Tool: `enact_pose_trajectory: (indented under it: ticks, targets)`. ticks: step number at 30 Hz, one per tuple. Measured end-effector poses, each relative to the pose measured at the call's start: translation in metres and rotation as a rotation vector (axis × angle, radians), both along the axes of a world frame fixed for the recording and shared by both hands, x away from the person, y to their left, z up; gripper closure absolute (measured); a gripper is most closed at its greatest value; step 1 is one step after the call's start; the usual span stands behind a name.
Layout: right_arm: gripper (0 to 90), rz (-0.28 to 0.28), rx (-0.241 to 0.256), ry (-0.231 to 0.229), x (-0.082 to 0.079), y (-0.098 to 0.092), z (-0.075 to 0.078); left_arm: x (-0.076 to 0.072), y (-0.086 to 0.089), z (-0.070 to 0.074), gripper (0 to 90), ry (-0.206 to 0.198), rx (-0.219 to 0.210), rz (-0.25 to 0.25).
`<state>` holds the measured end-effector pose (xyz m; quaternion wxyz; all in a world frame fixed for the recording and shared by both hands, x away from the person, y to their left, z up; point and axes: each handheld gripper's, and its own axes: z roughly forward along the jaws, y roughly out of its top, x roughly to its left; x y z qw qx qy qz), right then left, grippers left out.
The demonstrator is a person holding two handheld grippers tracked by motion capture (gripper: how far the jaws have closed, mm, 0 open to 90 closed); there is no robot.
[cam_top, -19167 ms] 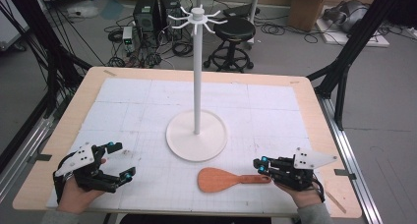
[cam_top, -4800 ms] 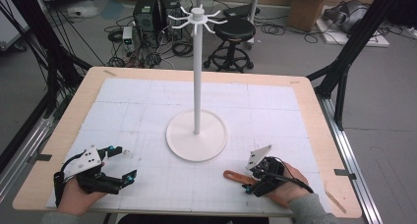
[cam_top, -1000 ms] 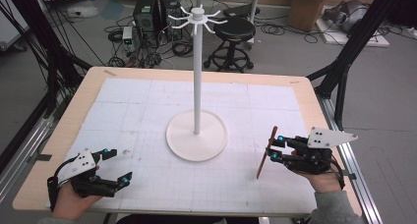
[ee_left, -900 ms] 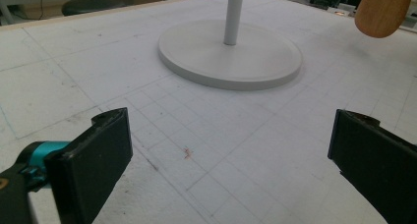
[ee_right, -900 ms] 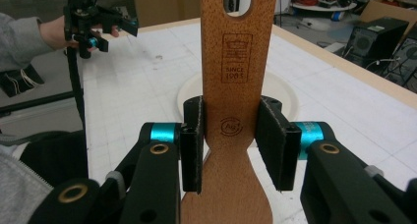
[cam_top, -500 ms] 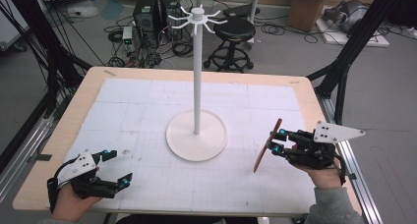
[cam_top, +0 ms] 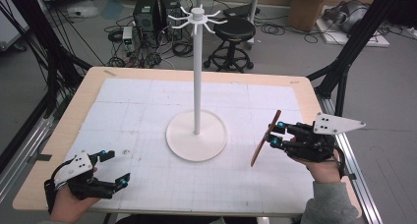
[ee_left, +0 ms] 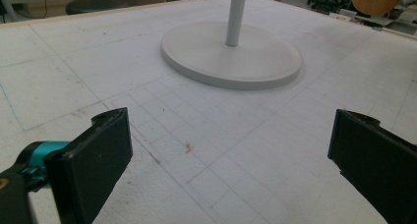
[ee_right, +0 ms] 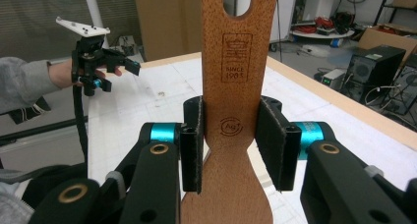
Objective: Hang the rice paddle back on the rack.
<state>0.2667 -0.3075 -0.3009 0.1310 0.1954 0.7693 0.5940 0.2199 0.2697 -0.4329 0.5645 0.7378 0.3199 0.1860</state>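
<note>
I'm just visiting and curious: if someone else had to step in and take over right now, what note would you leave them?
Right gripper: shut on the flat brown wooden spatula, clamped at its handle's neck, lifted off the table, hanging hole at the far end.
Left gripper: open, holding nothing, low over the white gridded table mat at the near left corner.
White hook stand: upright mid-table, its top hooks bare.
Done: spatula picked up.
Left, probably: hang the spatula by its hole on a hook.
</note>
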Motion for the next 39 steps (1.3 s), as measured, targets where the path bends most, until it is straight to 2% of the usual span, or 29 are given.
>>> enact_pose_trajectory:
  ticks: [9, 10, 12, 15, 19, 25, 27, 39]
  targets:
    - [64.3, -0.009, -0.028, -0.027, -0.001, 0.005, 0.01, -0.001, 0.0, 0.003, 3.4, -0.023, -0.027, -0.003]
    - [64.3, -0.011, -0.029, -0.019, 0.0, 0.007, 0.009, 0.0, 0.0, 0.004, 3.4, -0.028, -0.028, -0.003]
    - [64.3, -0.004, -0.044, -0.014, 0.002, 0.009, 0.008, 0.001, 0.0, 0.004, 3.4, -0.033, -0.026, -0.004]
    - [64.3, -0.008, -0.078, -0.034, 0.004, 0.013, 0.009, 0.001, 0.0, 0.004, 3.4, -0.034, -0.037, -0.006]
    - [64.3, 0.004, -0.076, -0.042, 0.006, 0.016, 0.014, 0.001, 0.002, 0.006, 3.4, -0.045, -0.051, -0.008]
    - [64.3, 0.018, -0.088, -0.066, 0.011, 0.023, 0.03, 0.002, 0.0, 0.006, 3.4, -0.063, -0.058, -0.022]
    - [64.3, 0.025, -0.083, -0.06, 0.013, 0.026, 0.035, 0.003, -0.001, 0.006, 3.4, -0.064, -0.057, -0.024]
    - [64.3, 0.039, -0.084, -0.064, 0.034, 0.042, 0.061, 0.003, -0.001, 0.006, 3.4, -0.052, -0.058, -0.026]
